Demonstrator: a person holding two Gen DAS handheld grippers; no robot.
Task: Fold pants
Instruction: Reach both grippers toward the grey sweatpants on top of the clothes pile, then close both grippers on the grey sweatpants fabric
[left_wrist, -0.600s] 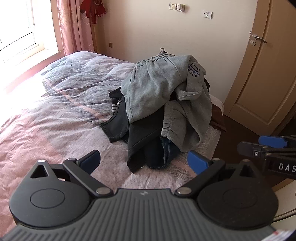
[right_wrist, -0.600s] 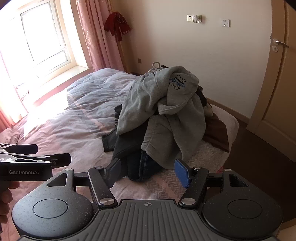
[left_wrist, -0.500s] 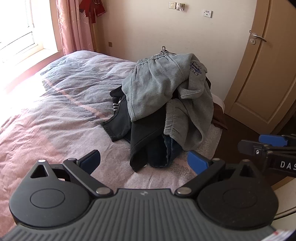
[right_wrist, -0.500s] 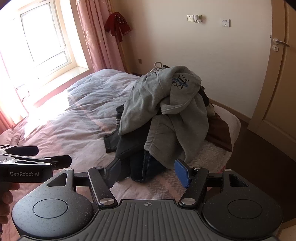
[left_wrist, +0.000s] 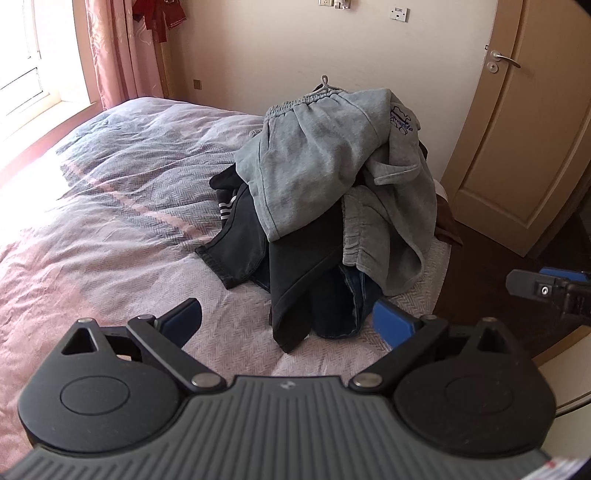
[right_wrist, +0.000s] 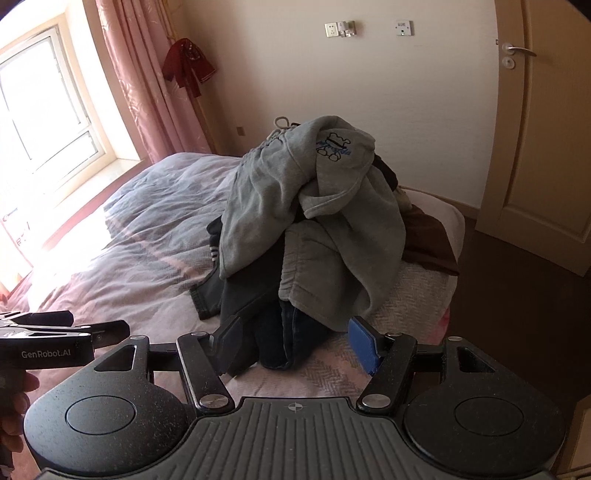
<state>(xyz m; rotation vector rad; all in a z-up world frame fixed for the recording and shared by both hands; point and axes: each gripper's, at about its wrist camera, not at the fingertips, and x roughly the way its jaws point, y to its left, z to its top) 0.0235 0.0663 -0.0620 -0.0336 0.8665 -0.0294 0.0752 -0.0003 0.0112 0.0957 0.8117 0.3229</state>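
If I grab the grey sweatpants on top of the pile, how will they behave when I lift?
The grey sweatpants are probably floppy: they drape in soft folds over the pile. Lifted by the waistband, the legs would likely hang and unfurl. One leg lies over the dark pants, so it may drag them. The fleece looks thick, so unlikely to slip.

"GenRobot.AI" stands in white on the black body of the left gripper (right_wrist: 66, 328); the blue print on the grey sweatpants (right_wrist: 334, 149) is unreadable.
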